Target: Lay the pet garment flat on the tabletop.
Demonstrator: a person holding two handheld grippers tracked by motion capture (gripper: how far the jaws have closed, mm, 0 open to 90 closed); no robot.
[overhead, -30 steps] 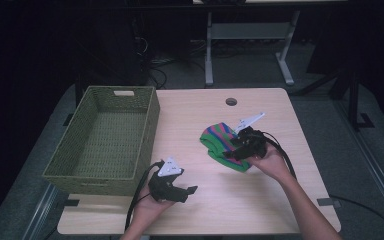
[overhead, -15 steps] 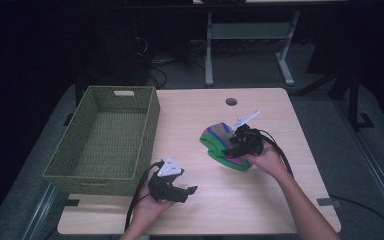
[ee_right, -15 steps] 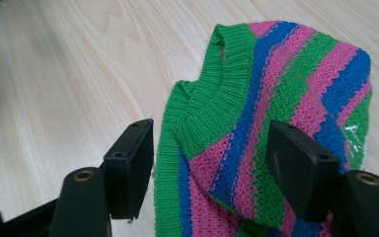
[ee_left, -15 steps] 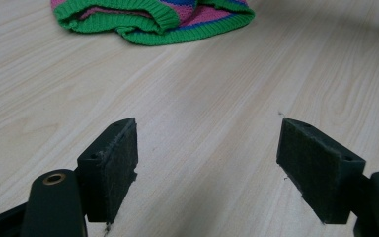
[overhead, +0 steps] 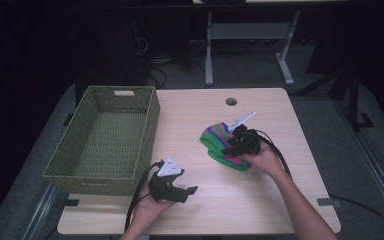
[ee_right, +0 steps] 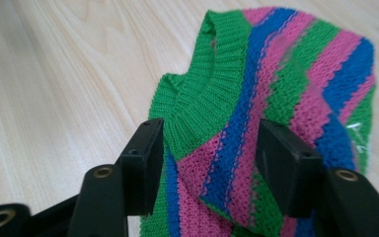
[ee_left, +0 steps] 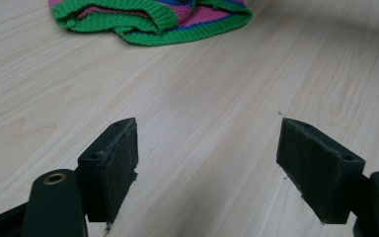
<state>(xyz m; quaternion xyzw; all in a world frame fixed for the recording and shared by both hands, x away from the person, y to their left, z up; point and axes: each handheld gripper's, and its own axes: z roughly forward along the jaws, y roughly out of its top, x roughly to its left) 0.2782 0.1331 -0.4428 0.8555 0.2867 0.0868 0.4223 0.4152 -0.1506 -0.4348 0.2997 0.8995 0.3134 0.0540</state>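
A ribbed knitted garment [ee_right: 256, 118] runs in diagonal green, pink and blue stripes with a solid green hem. The pale wood-grain worktop [overhead: 260, 210] carries an olive-green woven rectangular basket [overhead: 105, 137]. Both tools are black.

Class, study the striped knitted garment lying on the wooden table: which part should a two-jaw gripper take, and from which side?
Probably the thick green ribbed band of the green, pink and blue striped knitted garment. It forms a raised fold that jaws can pinch. Come down from above, as the right gripper stands, its jaws straddling the knit.
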